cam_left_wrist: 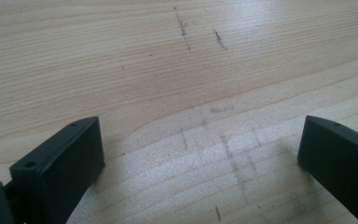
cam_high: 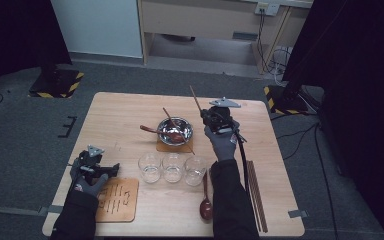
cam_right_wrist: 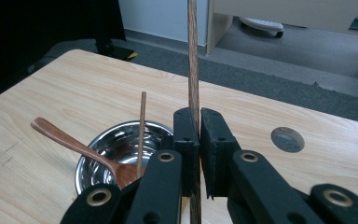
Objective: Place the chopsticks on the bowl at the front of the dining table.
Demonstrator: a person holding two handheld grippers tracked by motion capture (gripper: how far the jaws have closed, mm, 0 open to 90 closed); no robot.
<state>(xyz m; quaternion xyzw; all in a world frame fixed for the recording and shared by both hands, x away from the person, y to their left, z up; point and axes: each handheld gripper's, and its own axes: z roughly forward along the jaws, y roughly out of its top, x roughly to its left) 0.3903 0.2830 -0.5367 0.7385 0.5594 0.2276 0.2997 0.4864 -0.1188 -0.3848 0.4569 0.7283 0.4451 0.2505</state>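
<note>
Item: my right gripper (cam_high: pixel 211 116), jaws clamped on one wooden chopstick (cam_right_wrist: pixel 193 70), held just right of the steel bowl (cam_high: pixel 175 131). Chopstick's long axis runs steeply up and away from me, upper end leaning toward the far table edge (cam_high: pixel 180 96), lower end passing down between the pads. Bowl: holds a wooden spoon (cam_right_wrist: pixel 81 148) and a second stick (cam_right_wrist: pixel 141 133), sits on a coaster (cam_high: pixel 164 147). Open room: bare tabletop beyond and to the right of the bowl up to the far edge. Near side of the bowl: three glasses (cam_high: pixel 172 168) in a row. Further toward me, a dark spoon (cam_high: pixel 205 204); right of it, chopsticks (cam_high: pixel 256 192) lying lengthwise near the right edge. My left gripper (cam_high: pixel 94 167): jaws wide apart, holding nothing, over bare wood well left of the bowl, beside a wooden board (cam_high: pixel 117 199).
</note>
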